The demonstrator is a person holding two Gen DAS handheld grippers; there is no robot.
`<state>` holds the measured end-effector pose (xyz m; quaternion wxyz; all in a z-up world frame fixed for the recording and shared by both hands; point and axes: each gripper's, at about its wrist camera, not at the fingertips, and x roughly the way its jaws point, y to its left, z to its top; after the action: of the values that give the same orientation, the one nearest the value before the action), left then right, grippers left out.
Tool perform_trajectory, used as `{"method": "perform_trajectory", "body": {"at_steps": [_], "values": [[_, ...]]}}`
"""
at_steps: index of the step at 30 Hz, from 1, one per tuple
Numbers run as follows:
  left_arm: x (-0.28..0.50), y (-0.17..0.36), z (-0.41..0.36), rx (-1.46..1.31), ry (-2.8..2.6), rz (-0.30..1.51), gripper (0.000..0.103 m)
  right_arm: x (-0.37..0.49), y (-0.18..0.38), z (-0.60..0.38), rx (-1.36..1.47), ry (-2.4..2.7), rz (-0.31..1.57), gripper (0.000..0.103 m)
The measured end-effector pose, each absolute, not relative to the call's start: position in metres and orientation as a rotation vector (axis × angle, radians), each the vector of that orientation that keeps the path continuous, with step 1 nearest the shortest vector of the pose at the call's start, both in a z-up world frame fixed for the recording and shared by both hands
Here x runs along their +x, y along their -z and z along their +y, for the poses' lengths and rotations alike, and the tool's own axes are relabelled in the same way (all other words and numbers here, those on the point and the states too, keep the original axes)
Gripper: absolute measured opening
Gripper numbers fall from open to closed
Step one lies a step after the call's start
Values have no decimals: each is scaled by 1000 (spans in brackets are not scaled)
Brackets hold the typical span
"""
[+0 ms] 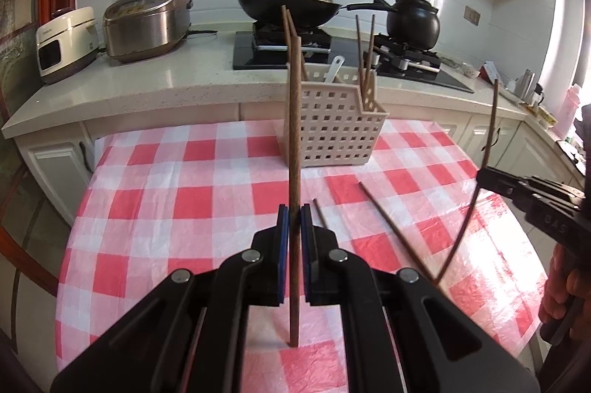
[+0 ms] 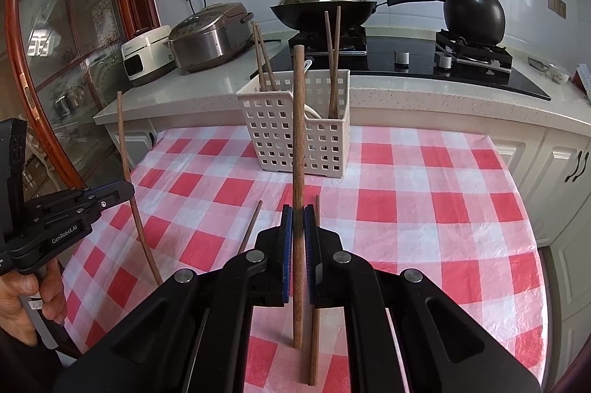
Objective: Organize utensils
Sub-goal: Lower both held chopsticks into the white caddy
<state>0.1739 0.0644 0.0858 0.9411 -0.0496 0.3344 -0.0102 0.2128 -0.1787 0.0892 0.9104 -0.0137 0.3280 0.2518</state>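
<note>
Brown wooden chopstick (image 1: 294, 149) stands upright between the blue pads of the left tool (image 1: 294, 219), which is clamped narrow on it; its lower end hangs below the fingers above the checked bench (image 1: 207, 171).

Left wrist view: ahead of the tool and slightly to its right sits a cream perforated basket (image 1: 332, 130). Inside it, a pair of chopsticks (image 1: 287, 23) leans at the left end, another pair (image 1: 365, 53) rises at the right end, and a white spoon handle (image 1: 335, 66) shows between them. Two loose chopsticks lie on the cloth just right of the tool: a short-looking one (image 1: 320, 214) close by and a longer one (image 1: 391, 226) further right. At the far right, the right tool (image 1: 487, 178) grips a second chopstick (image 1: 493, 119), held steeply.

Right wrist view: the right tool (image 2: 298, 219) is likewise closed narrow on an upright chopstick (image 2: 298, 119). The basket (image 2: 295, 134) stands directly ahead; one pair (image 2: 263, 57) occupies its left compartment, another pair (image 2: 332, 57) its right, with a white spoon (image 2: 310, 112) partly visible in the middle. One loose chopstick (image 2: 251, 226) lies on the cloth (image 2: 406, 201) left of the tool, another (image 2: 314, 337) just right of it. The left tool (image 2: 129, 190), at the left edge, holds its chopstick (image 2: 123, 142) near upright, with a hand (image 2: 26, 304) below.
</note>
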Motion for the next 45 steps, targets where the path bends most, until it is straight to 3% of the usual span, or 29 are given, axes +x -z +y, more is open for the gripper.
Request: {"method": "perform_trajectory", "body": {"at_steps": [10, 30, 45], "values": [[210, -113, 60, -86, 80, 666, 7, 250, -118, -178, -23, -526, 671, 7], [307, -246, 57, -28, 106, 537, 7, 361, -229, -157, -35, -517, 580, 7], [371, -230, 63, -107, 88, 563, 7, 422, -211, -139, -6, -497, 614, 7]]}}
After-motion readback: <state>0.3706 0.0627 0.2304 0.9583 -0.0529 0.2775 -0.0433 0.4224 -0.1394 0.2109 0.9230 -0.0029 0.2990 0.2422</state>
